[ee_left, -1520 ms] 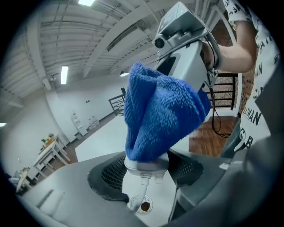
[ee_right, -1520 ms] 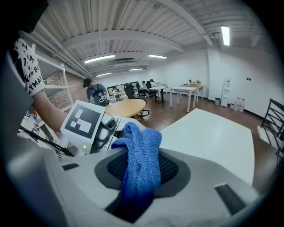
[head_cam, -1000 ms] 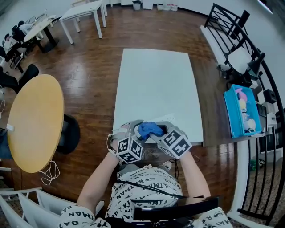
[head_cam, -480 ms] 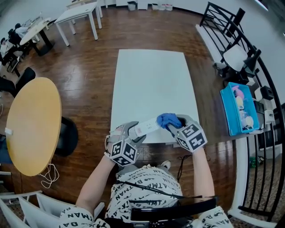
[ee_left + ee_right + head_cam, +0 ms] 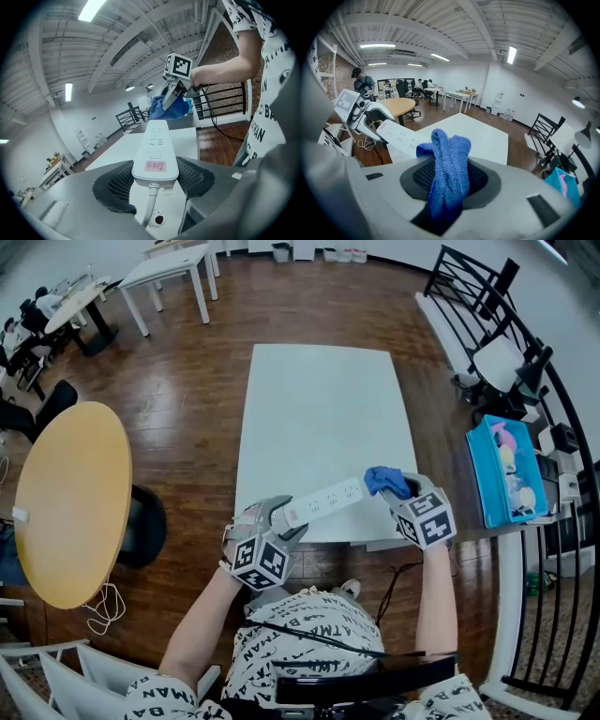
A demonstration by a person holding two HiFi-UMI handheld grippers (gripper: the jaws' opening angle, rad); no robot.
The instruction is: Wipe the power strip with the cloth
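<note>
The left gripper [image 5: 281, 517] clamps the cord end of a white power strip [image 5: 323, 502], holding it at a slant above the near edge of a white table [image 5: 319, 399]. To the right, the right gripper [image 5: 401, 495] is clenched on a bunched blue cloth [image 5: 385, 481], which sits at the strip's far end.

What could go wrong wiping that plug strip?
The left gripper holds the power strip by its cord end only, above the table, so pressing at the far end might lever it loose. The cloth in the right gripper sits at that very end and might slide off.
</note>
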